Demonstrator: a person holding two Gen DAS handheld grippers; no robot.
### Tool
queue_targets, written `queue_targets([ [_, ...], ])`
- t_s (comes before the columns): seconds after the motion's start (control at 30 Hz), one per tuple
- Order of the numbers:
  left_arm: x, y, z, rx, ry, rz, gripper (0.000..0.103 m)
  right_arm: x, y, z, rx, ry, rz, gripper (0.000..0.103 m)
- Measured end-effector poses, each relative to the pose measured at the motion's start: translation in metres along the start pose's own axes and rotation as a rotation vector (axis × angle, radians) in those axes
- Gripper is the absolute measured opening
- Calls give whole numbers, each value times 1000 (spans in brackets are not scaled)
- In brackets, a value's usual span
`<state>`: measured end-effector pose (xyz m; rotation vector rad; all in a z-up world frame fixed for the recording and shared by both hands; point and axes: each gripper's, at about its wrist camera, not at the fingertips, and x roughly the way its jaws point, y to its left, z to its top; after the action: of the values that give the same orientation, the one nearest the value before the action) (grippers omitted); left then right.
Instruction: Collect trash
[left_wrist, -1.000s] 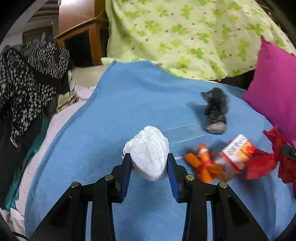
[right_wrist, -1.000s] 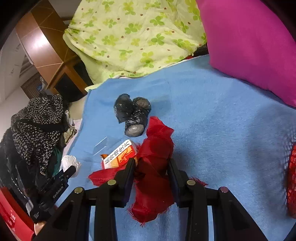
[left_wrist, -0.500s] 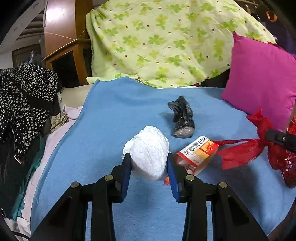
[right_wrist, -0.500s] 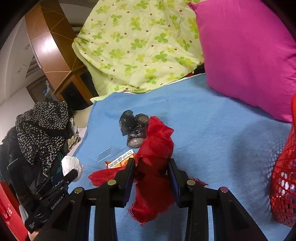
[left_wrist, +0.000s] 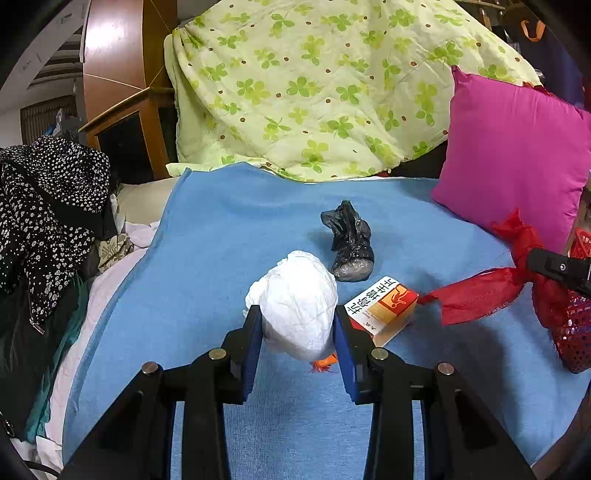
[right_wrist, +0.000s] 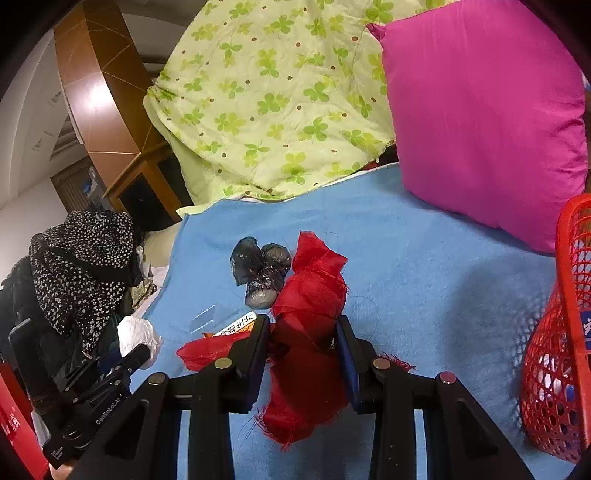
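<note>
Clamped in the left gripper (left_wrist: 298, 328): a crumpled white paper wad (left_wrist: 297, 317), light and soft by the look, pinched across its middle, above the blue blanket (left_wrist: 229, 240); pinched likewise in the right gripper (right_wrist: 301, 343): a limp red mesh scrap (right_wrist: 308, 295), flimsy, likely to snag; lying farther out on the blanket: a small printed box (left_wrist: 382, 306), then a black plastic bundle (left_wrist: 349, 243); at the right edge: a red basket (right_wrist: 569, 332).

A blue blanket (left_wrist: 229, 236) covers the bed, with a clover-print quilt (left_wrist: 325, 85) and pink cushion (left_wrist: 517, 155) behind, a wooden cabinet (left_wrist: 122, 110) and spotted clothing (left_wrist: 48, 206) at left.
</note>
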<state>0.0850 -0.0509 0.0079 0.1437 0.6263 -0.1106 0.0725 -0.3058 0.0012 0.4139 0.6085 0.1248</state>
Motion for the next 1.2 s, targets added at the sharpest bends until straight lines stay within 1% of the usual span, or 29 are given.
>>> queue_targets([
  [0.33,-5,-6,1,13,7,-15,39,-7,3,-1,-14,-9,3,38],
  [0.63,-8,-19,-3,53,4,-21,39,-24,8,-6,-34,-27,4,38],
  [1.0,-9,-38,-7,88,10,-42,39,-41,-2,-14,-14,-31,-5,38],
  [1.2,-5,-43,-9,98,28,-49,39,-44,-2,-18,-15,-24,-14,38],
])
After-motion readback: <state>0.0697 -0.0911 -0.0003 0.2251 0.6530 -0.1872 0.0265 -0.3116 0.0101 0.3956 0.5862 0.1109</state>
